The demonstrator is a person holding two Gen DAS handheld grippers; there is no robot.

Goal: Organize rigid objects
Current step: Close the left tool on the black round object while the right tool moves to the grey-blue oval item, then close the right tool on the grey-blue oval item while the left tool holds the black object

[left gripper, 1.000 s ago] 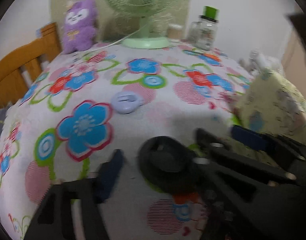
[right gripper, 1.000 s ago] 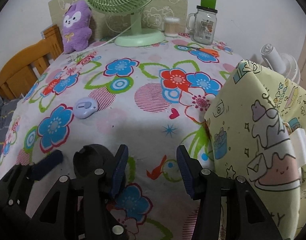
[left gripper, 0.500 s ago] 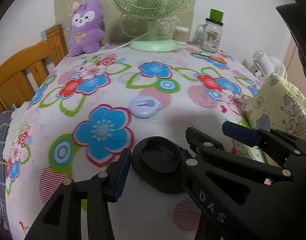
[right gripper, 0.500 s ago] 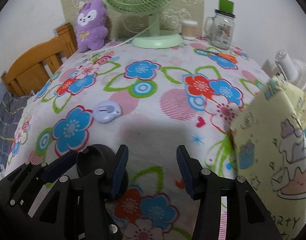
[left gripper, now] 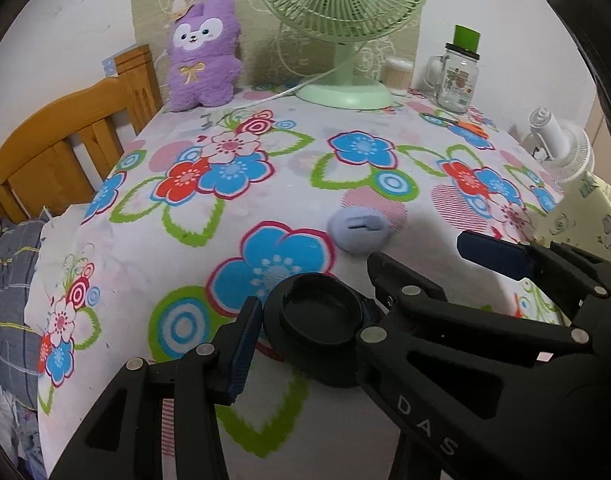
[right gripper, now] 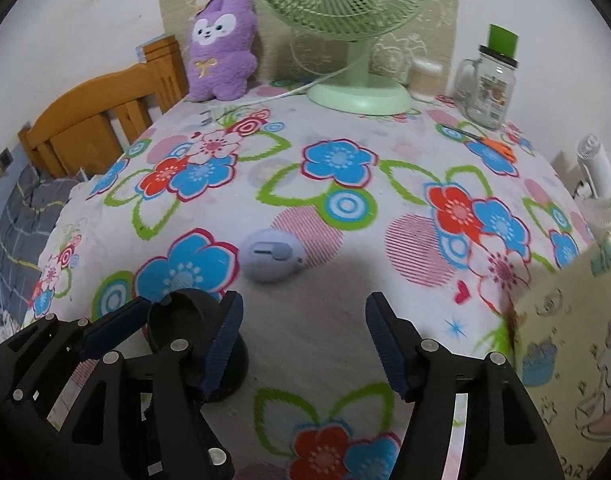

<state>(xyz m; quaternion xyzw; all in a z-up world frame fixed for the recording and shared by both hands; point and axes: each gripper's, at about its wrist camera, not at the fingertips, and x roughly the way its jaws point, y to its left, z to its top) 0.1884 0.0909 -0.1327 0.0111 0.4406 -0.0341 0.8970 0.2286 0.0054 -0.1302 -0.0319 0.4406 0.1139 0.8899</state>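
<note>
Floral tablecloth point(left gripper: 265, 208) filled most of both frames; wooden chair back point(left gripper: 65, 136) stood at its left edge; a yellow cartoon-print bag point(right gripper: 565, 360) rose at lower right of the right wrist view. Along the far edge, upper frame: green desk fan point(left gripper: 341, 40) at centre; purple plush toy point(left gripper: 203, 56) to its left, against a patterned board; glass jar with green lid point(left gripper: 459, 76) to the fan's right; a white fan point(left gripper: 561, 148) beyond the table's right edge.

Left gripper point(left gripper: 309, 320), lower centre of its own view, pinched a black round cap point(left gripper: 317, 320) between its blue pads, cap's hollow facing up; in the right wrist view the same cap point(right gripper: 177, 320) sat at lower left, just left of the right tool's left finger.

Right gripper point(right gripper: 303, 336) at bottom centre; jaws spread, just been opening, only bare cloth between them; pads touched nothing.

Pale blue round disc point(right gripper: 271, 256) lay flat mid-table on the pink striped patch, just beyond both grippers, apart from the cap; orange-handled scissors point(right gripper: 489, 142) lay near the jar.
</note>
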